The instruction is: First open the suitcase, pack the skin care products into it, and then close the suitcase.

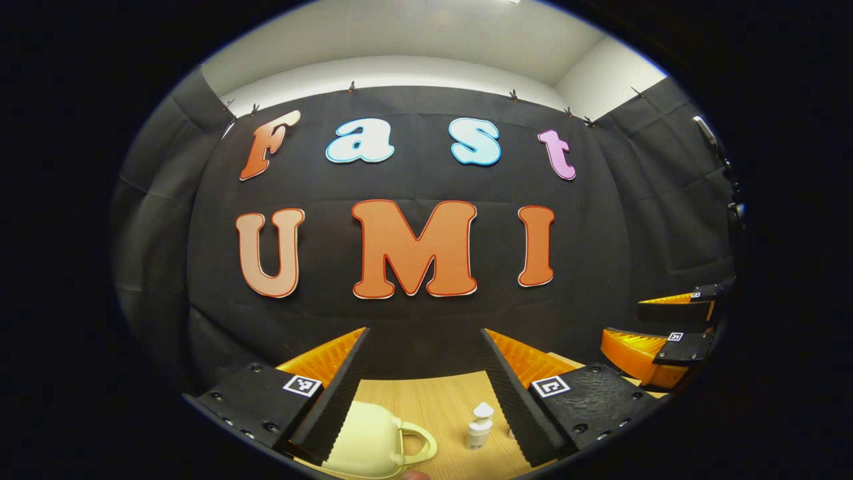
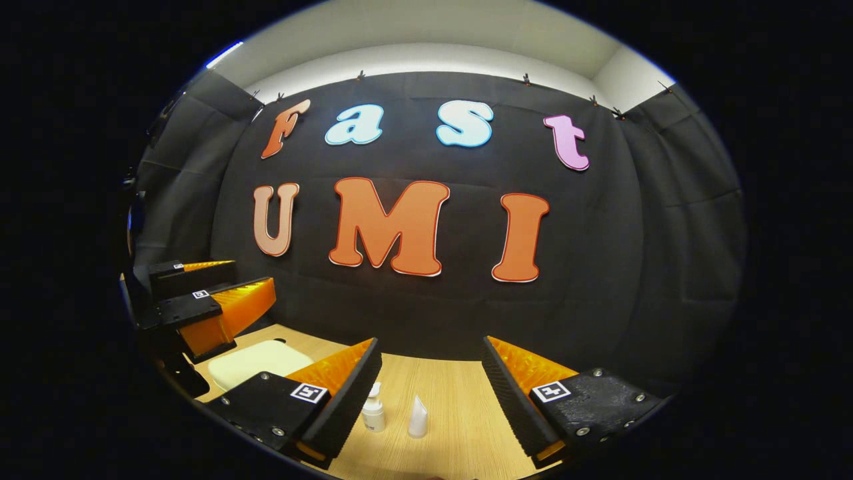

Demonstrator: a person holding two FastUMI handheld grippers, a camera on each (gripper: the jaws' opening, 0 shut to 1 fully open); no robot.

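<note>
Opening step, not begun: closed cream hard-shell suitcase with loop handle on the pale wooden table, small white pump bottle beside; left gripper and right gripper aloft, fingers spread, empty; next move presumably descends to the lid.

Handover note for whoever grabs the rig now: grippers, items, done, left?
Left hand-held gripper: open, holding nothing, above the table.
Right hand-held gripper: open, holding nothing.
Cream suitcase lies closed under the left one, handle toward the pump bottle.
A small bottle and a tube stand before the right one.
Done: nothing.
Left: open the suitcase, pack, close.
</note>
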